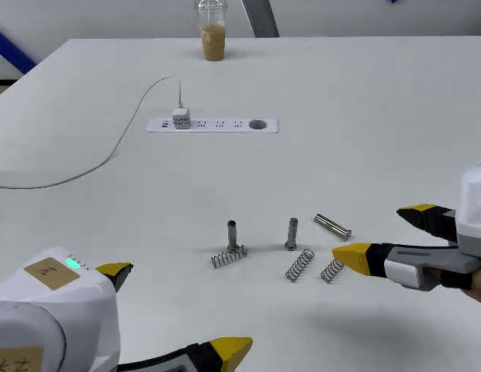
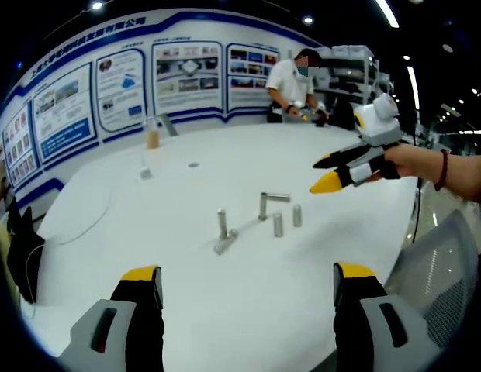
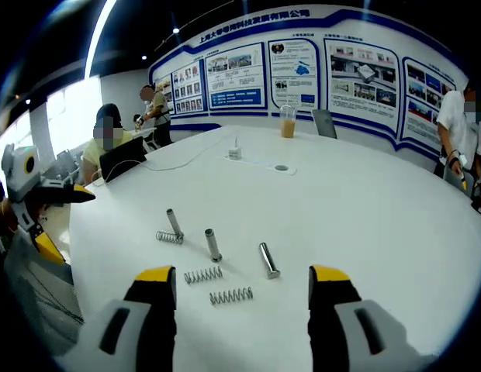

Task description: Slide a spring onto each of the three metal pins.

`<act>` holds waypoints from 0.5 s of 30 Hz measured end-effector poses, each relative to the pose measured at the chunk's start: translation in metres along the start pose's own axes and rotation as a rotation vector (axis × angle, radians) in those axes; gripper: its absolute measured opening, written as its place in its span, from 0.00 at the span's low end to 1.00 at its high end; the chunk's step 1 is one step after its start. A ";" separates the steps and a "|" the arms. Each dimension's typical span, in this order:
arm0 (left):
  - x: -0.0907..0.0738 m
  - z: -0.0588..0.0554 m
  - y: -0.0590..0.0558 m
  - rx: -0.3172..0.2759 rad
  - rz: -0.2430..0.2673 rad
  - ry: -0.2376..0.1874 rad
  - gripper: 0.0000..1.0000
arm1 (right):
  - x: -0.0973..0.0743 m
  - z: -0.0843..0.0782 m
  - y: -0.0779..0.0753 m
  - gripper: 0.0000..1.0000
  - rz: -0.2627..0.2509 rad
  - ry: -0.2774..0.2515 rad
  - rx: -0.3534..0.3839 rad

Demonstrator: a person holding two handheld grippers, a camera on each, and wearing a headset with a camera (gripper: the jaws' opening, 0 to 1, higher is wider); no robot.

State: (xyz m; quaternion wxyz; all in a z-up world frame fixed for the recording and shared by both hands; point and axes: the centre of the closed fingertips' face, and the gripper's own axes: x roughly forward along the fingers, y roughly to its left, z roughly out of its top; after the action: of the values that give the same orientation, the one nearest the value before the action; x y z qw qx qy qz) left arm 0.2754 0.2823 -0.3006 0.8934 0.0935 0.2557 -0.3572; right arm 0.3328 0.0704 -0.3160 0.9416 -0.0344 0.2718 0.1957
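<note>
Clock directions are being taken in the head view, with the pin group as the centre

- The right tool (image 1: 384, 232) is being held at 3 o'clock, low over the table (image 1: 365, 116). Its jaws are being kept wide apart with nothing between them. Its lower tip is being aimed at the right spring (image 1: 332, 270), just beside it but apart.
- Judgement: the wide gape is being kept so that the coil can be straddled.
- The left tool (image 1: 174, 310) is being held at 7 o'clock, well apart from the parts, jaws likewise spread wide and empty. It is probably being kept in reserve for steadying a pin.
- The left pin (image 1: 232, 235) and middle pin (image 1: 292, 232) are being recorded as standing upright, ready for threading from above. The third pin (image 1: 332, 225) is being recorded as lying on its side at 2 o'clock of the middle pin.
- The left spring (image 1: 229, 257) is lying at 6 o'clock of the left pin, against or just beside its foot; contact cannot be told. The middle spring (image 1: 300, 264) is lying at 5 o'clock of the middle pin.
- No spring is being carried by any pin, so the task is being judged as not yet begun.
- Risk: the upright pins are likely being left easy to topple, and the lying pin will probably need holding.
- A power strip (image 1: 212, 125) is being noted at 12 o'clock, well apart
</note>
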 end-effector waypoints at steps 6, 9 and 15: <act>0.002 0.002 -0.001 0.011 -0.002 -0.010 0.91 | 0.015 0.001 -0.007 0.63 0.006 0.008 -0.008; 0.003 0.003 -0.001 0.013 -0.003 -0.009 0.91 | 0.021 0.001 -0.008 0.60 0.016 0.017 -0.005; 0.006 0.003 -0.002 0.016 -0.007 -0.009 0.91 | 0.035 0.000 -0.012 0.55 0.027 0.029 -0.007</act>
State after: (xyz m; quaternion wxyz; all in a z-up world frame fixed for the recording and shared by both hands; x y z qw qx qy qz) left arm 0.2787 0.2765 -0.3013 0.8926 0.0980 0.2493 -0.3627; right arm 0.3645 0.0710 -0.3349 0.9348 -0.0366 0.2851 0.2087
